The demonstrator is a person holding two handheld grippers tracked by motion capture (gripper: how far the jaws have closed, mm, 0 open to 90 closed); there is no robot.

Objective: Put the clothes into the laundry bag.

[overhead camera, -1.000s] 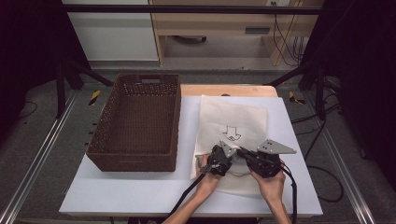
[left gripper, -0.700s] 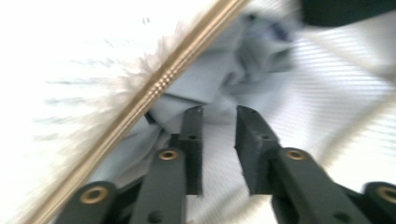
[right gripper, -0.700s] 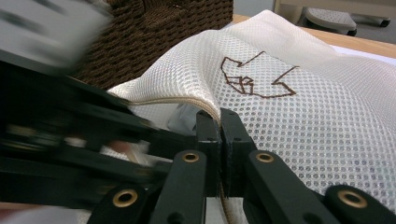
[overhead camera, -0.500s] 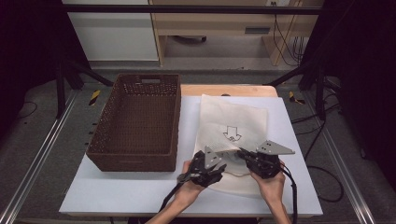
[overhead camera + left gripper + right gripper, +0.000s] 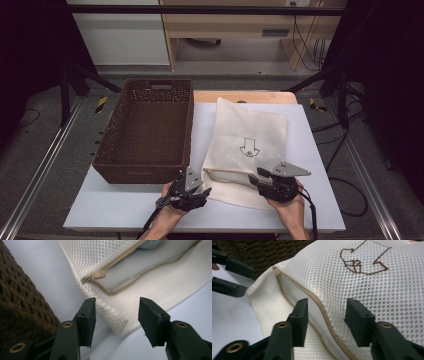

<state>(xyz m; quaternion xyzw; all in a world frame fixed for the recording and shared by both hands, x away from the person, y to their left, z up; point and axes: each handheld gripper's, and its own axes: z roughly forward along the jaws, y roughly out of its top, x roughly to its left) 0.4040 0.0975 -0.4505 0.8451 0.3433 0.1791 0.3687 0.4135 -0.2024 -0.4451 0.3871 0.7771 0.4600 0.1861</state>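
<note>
A cream mesh zip bag [image 5: 247,142] with a stitched arrow [image 5: 362,260] lies flat on the white board [image 5: 125,210]. Its near edge gapes along the tan zipper [image 5: 322,308], and the zipper pull [image 5: 100,274] sits at the bag's near-left end. My left gripper [image 5: 204,191] is at the bag's near-left corner; its jaws have just been opening and stand open, with the bag corner [image 5: 120,326] just beyond them, untouched. My right gripper [image 5: 327,302] is at the bag's near-right edge. Its jaws have also just been opening and now straddle the zipper edge without pressing it.
A brown wicker basket [image 5: 145,130] stands on the board just left of the bag, close to the left gripper [image 5: 117,302]. The right gripper [image 5: 254,180] has bare board on its right. A wooden tabletop [image 5: 240,96] shows behind the board.
My left gripper has drawn away leftward from the middle of the bag's near edge to its left corner and opened. The right gripper stayed in place and opened its jaws.
</note>
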